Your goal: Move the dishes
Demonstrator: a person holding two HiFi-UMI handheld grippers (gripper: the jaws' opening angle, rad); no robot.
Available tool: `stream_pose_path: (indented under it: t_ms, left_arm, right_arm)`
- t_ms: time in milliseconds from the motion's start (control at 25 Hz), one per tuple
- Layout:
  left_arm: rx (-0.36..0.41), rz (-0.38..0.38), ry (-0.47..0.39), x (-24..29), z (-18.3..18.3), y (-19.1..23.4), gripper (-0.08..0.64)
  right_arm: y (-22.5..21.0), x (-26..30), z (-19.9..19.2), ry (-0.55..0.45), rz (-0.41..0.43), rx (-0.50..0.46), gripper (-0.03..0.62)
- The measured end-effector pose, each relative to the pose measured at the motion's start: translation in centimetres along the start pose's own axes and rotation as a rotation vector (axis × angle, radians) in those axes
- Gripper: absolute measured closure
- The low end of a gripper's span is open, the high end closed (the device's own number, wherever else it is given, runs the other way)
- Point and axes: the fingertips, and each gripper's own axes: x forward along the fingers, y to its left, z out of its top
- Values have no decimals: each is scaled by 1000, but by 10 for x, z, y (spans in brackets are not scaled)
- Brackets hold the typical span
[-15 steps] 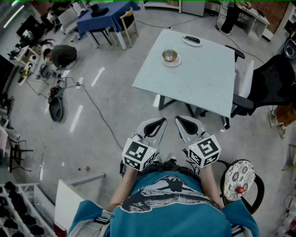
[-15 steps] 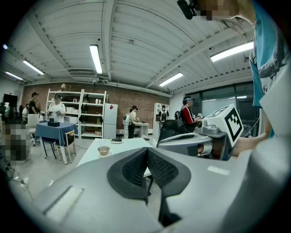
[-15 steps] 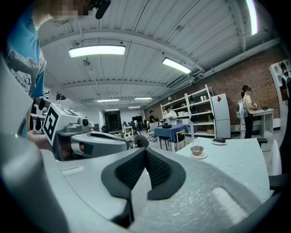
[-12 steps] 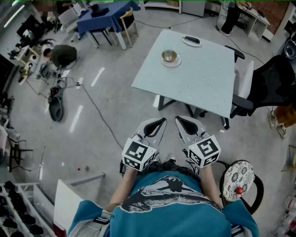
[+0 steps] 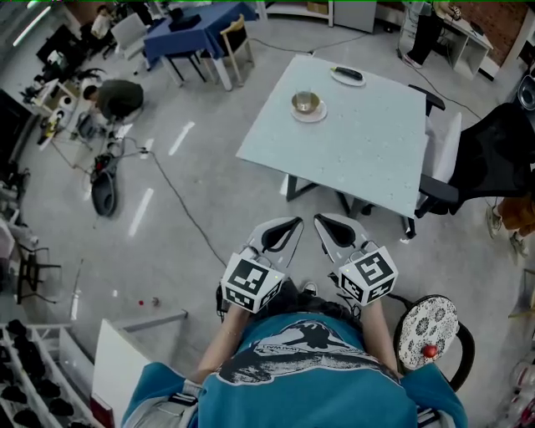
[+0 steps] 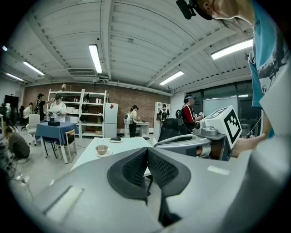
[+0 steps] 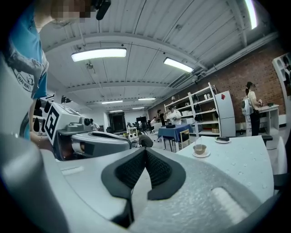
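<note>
A pale square table (image 5: 368, 142) stands ahead of me. Near its far side a glass cup on a saucer (image 5: 307, 104) sits left of a small plate with a dark object on it (image 5: 347, 74). My left gripper (image 5: 292, 222) and right gripper (image 5: 323, 220) are held side by side in front of my body, over the floor and well short of the table. Both are shut with nothing between the pads. In the left gripper view the cup (image 6: 101, 149) and plate (image 6: 115, 139) lie far beyond the left gripper (image 6: 148, 150). In the right gripper view the cup (image 7: 199, 149) lies beyond the right gripper (image 7: 145, 150).
A black office chair (image 5: 498, 150) and a white chair (image 5: 441, 140) stand at the table's right side. A cable (image 5: 177, 207) runs across the grey floor to my left. A round patterned stool (image 5: 428, 318) is beside my right arm. People and a blue table (image 5: 194, 25) are at the back.
Both grippers and my view have edged slightly forward toward the table. Both grippers stay shut and hold nothing.
</note>
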Motion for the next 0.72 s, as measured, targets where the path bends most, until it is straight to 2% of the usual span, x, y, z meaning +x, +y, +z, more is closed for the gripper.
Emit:
stream_pose_path:
  t_ms: [200,440,720]
  left_arm:
    - [1,12,16,4,0,4,545]
    - [-1,-8,11,15,6,13,545]
    - [-3,-37,4,28,8,55,545]
  right_arm:
    - [-3,3,-4,4,9,18,589]
    - [-15,13,2,3,-1,16,589]
    - [-40,47,11,-14,-53,39,589]
